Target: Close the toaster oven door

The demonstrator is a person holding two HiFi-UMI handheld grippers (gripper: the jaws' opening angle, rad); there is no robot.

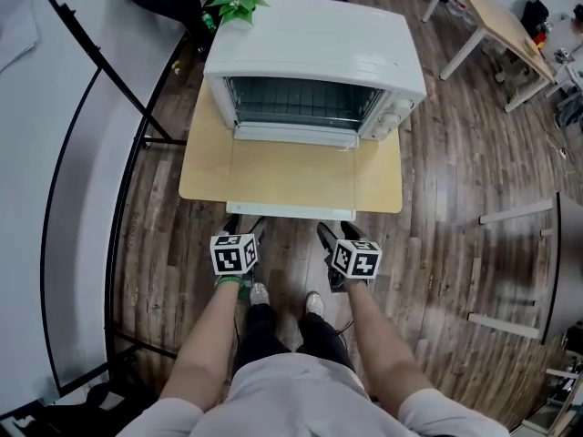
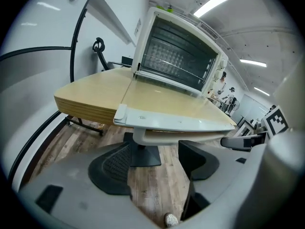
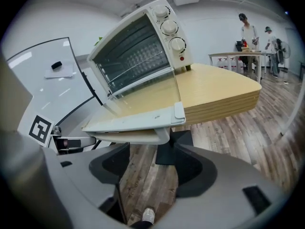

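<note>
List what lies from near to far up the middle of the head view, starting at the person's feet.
shoes → left gripper and right gripper, level with each other → open oven door → toaster oven → plant

A: Bright and even?
B: Yes, ceiling strip lights (image 2: 214, 3) glow overhead. The top of the white toaster oven (image 1: 314, 44) shows a soft sheen, and shadows are faint.
A: Any distortion?
B: Strong fisheye bending in both gripper views, black corners, nearest foreground blurred.
</note>
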